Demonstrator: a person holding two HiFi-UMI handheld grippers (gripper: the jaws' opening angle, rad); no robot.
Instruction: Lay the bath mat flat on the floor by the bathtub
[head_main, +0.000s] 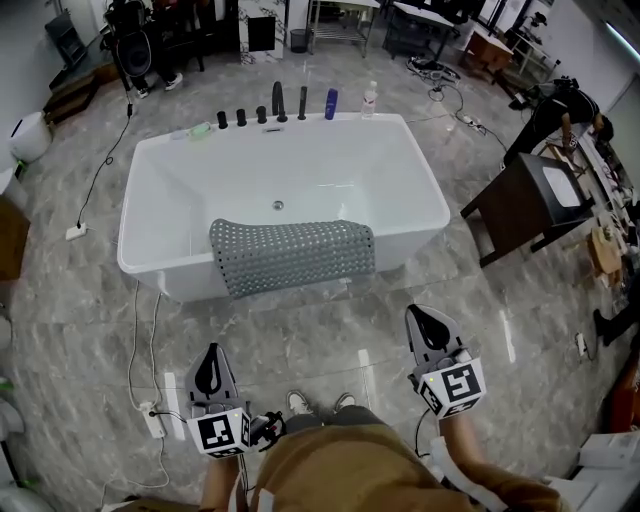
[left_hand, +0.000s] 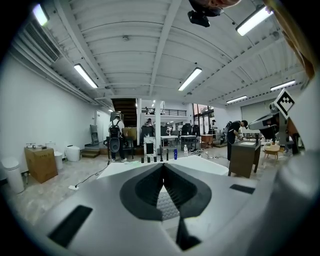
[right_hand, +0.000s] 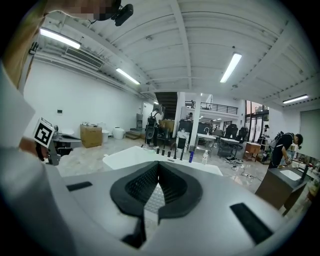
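Bath mat (head_main: 292, 254) drapes over the white bathtub (head_main: 420, 180) rim.

Head view looks down; both gripper views face bathtub (head_main: 300, 170).

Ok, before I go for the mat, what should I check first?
1. Mat located: ok, the bath mat hangs over the near rim of the bathtub.
2. Grippers free: ok, the left gripper and right gripper hold nothing.
3. Jaws ready to grab: not ok, both are shut.
4. Close enough to the mat: not ok, both are short of the bathtub.
5. Landing spot: ok, bare floor in front; a cable lies at the left.
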